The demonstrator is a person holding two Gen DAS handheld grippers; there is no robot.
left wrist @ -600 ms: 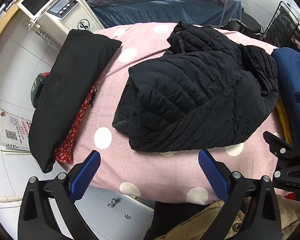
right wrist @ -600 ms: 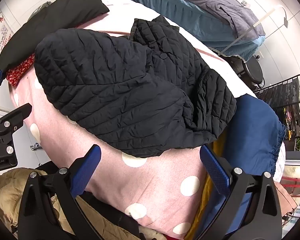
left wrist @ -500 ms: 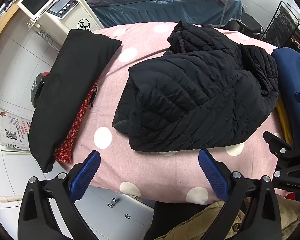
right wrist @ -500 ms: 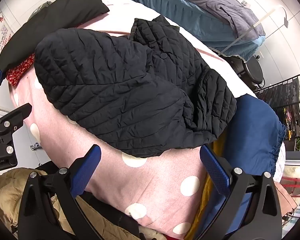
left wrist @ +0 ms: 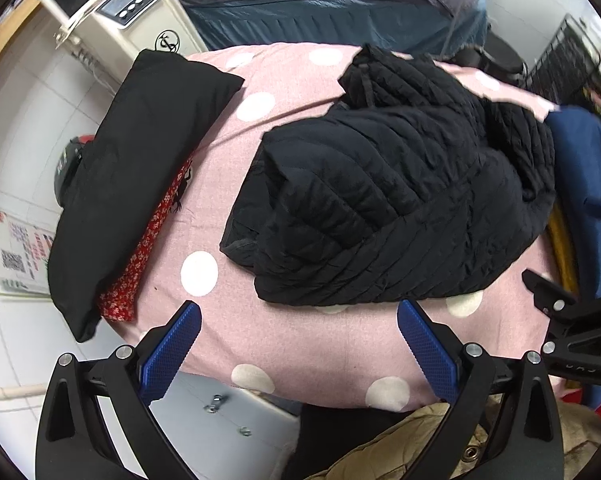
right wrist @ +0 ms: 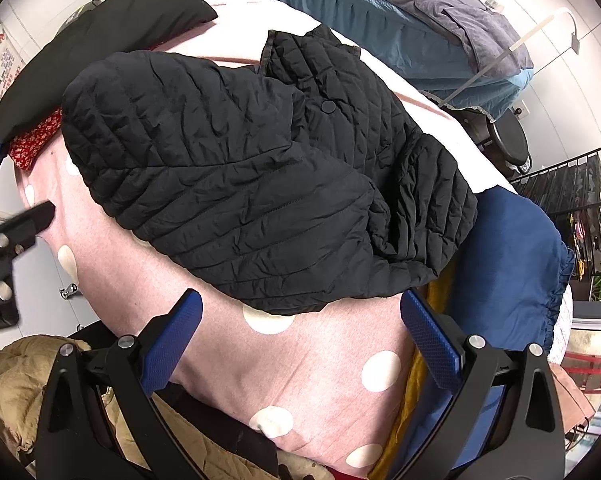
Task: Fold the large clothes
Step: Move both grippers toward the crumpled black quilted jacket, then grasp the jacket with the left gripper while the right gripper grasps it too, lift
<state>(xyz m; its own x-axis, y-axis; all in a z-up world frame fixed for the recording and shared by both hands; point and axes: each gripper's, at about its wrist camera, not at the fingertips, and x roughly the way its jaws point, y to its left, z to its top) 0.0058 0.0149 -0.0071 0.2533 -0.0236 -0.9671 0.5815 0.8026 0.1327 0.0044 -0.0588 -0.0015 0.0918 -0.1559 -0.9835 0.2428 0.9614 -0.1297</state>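
**Two grippers wide, jacket in a heap**

Both sets of blue pads are spread apart, gripping nothing. The left gripper (left wrist: 298, 342) and right gripper (right wrist: 300, 332) sit low in frame, over the pink polka-dot cover (left wrist: 300, 356). The black quilted jacket (right wrist: 260, 184) lies bunched mid-frame, beside a black cushion (left wrist: 140, 168) at left.

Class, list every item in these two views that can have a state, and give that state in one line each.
Black quilted jacket: bundled loosely on the pink cover, not neatly folded, held by neither tool.
Left tool: open, empty, above the cover's near edge.
Right tool: open, empty, just short of the jacket's hem.
Black cushion: lying flat at the cover's left side, over red floral fabric.
Blue garment: lying beside the jacket, untouched.
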